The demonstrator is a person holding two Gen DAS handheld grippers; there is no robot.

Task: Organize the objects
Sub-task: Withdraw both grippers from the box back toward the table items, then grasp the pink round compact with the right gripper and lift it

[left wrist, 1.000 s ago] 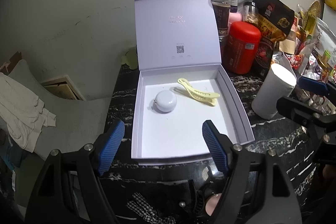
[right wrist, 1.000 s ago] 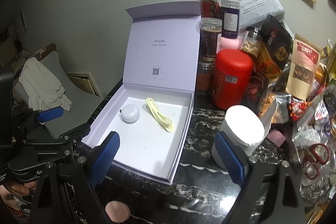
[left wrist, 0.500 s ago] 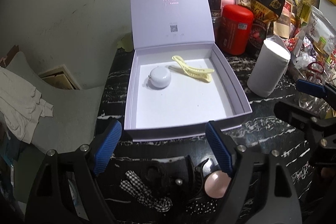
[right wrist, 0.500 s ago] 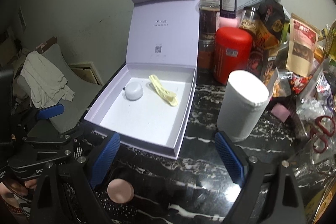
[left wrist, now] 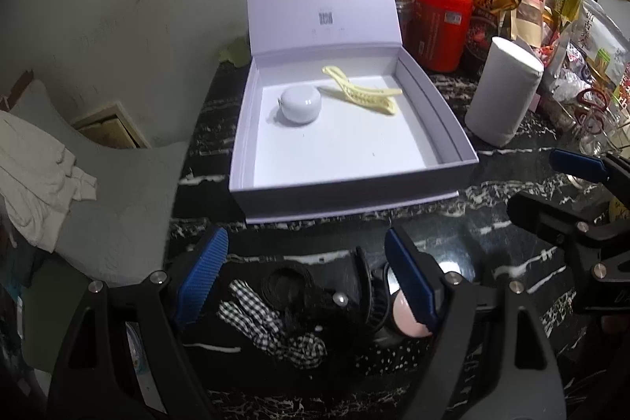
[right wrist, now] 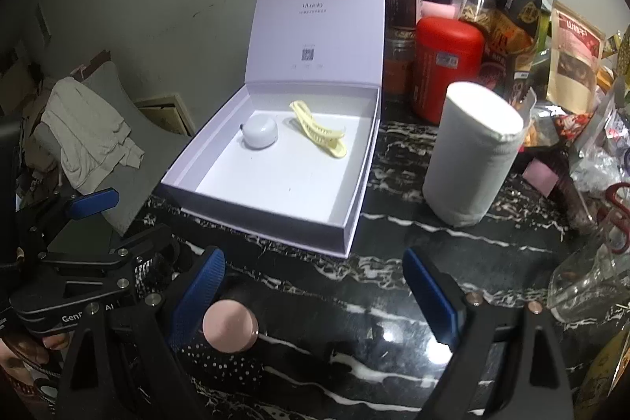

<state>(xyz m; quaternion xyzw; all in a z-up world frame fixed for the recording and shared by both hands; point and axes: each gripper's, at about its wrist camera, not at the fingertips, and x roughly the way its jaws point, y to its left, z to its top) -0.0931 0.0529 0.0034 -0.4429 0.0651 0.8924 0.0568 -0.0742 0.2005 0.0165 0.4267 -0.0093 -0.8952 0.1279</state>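
Observation:
An open lilac box (left wrist: 354, 199) (right wrist: 275, 223) stands on the black marble counter, lid upright. Inside lie a round white case (left wrist: 299, 104) (right wrist: 260, 132) and a yellow hair clip (left wrist: 362, 91) (right wrist: 319, 134). In front of the box lie a checked bow (left wrist: 271, 325), a black claw clip (left wrist: 366, 298) and a pink round compact (left wrist: 405, 313) (right wrist: 230, 326). My left gripper (left wrist: 311, 278) is open above these loose items. My right gripper (right wrist: 315, 298) is open, with the compact by its left finger.
A white paper roll (left wrist: 504, 93) (right wrist: 472, 152) stands right of the box. A red canister (left wrist: 441, 26) (right wrist: 447, 61), jars and snack bags crowd the back right. Red scissors (right wrist: 618, 215) lie far right. The counter edge drops off left, beside a grey cushion (left wrist: 98, 191).
Both grippers have pulled back from the box toward the counter's front, bringing the bow, claw clip and pink compact into view. Both stay open.

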